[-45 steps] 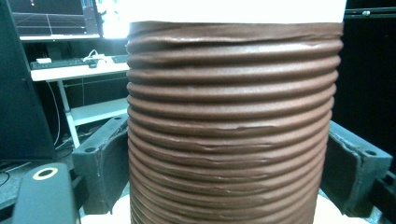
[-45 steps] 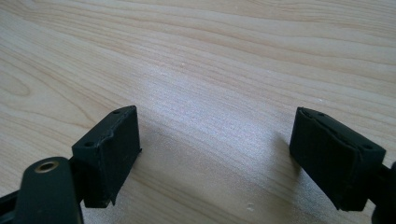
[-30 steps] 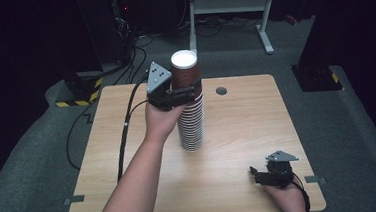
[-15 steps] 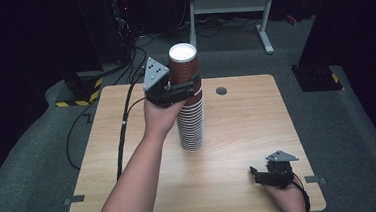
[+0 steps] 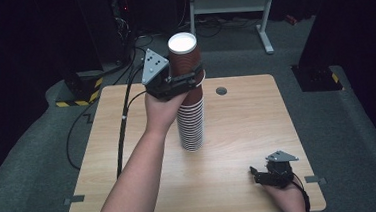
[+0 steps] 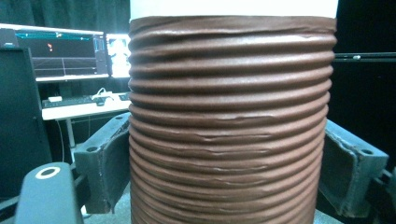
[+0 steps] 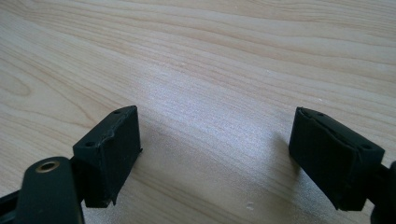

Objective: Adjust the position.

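Left gripper point(image 5: 186, 80) higher than a second ago, top cup point(image 5: 185, 61) risen with it, partly out of stack point(image 5: 191, 121). Jaws clamped on cup's ribbed brown wall point(image 6: 231, 121), one each side. Stack upright mid-table point(image 5: 241, 172). Right gripper point(image 5: 261, 175) low near table's front right corner, jaws wide apart, holding nothing.

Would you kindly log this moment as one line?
left gripper: shut on top cup | cup stack: on table | right gripper: open, idle
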Demonstrator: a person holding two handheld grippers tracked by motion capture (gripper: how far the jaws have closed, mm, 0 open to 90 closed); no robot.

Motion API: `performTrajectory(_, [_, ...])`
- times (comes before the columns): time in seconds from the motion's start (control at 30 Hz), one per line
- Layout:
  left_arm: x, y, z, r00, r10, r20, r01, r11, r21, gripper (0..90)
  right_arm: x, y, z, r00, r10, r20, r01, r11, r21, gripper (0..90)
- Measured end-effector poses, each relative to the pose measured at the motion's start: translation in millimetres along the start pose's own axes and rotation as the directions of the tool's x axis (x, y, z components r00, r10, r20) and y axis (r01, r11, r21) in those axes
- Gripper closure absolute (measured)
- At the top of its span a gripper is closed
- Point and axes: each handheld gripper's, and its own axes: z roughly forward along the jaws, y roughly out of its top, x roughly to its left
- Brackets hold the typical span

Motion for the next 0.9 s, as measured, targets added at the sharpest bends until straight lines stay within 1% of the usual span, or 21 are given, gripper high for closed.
performTrajectory(0.03, [0.0, 0.0, 0.0, 1.0000, 0.000, 0.000, 0.000, 1.0000, 0.000, 16.7, 0.0, 0.0, 0.0, 1.0000, 0.000, 0.000, 0.000, 1.000, 0.000, 16.1])
performTrajectory(0.07, [-0.4, 2.7, -1.5, 1.0000, -0.005, 0.001, 0.005, 0.9999, -0.010, 16.7, 0.0, 0.0, 0.0, 1.0000, 0.000, 0.000, 0.000, 1.000, 0.000, 16.2])
performTrajectory(0.23, [-0.9, 9.5, -5.6, 1.0000, -0.001, -0.007, 0.001, 0.9998, -0.022, 16.7, 0.0, 0.0, 0.0, 1.0000, 0.000, 0.000, 0.000, 1.000, 0.000, 16.2])
performTrajectory(0.37, [-2.3, 16.3, -9.4, 0.9999, 0.001, -0.013, -0.001, 0.9989, -0.047, 16.7, 0.0, 0.2, 0.2, 1.0000, -0.002, -0.001, 0.002, 1.000, 0.000, 16.3])
performTrajectory(0.43, [-4.1, 19.0, -10.3, 0.9998, 0.007, -0.017, -0.008, 0.9983, -0.057, 16.7, 0.2, 0.3, 0.2, 1.0000, 0.001, -0.001, -0.001, 1.000, -0.001, 16.4])
performTrajectory(0.53, [-7.2, 24.3, -11.1, 0.9994, 0.031, -0.015, -0.032, 0.9975, -0.063, 16.9, 0.5, 0.1, 0.0, 1.0000, 0.002, -0.001, -0.002, 1.000, 0.000, 16.5])
performTrajectory(0.6, [-7.5, 25.7, -11.3, 0.9993, 0.034, -0.014, -0.035, 0.9973, -0.064, 16.9, 0.4, 0.1, 0.0, 1.0000, 0.002, -0.001, -0.002, 1.000, 0.000, 16.5])
performTrajectory(0.63, [-8.0, 28.5, -12.2, 0.9990, 0.044, -0.012, -0.045, 0.9966, -0.070, 17.0, 0.4, 0.1, 0.0, 1.0000, 0.002, -0.001, -0.002, 1.000, 0.000, 16.5])
performTrajectory(0.9, [-9.6, 36.2, -16.9, 0.9985, 0.053, -0.015, -0.054, 0.9946, -0.089, 17.1, 0.6, -0.1, -0.2, 1.0000, 0.001, -0.002, -0.001, 1.000, 0.000, 16.6])
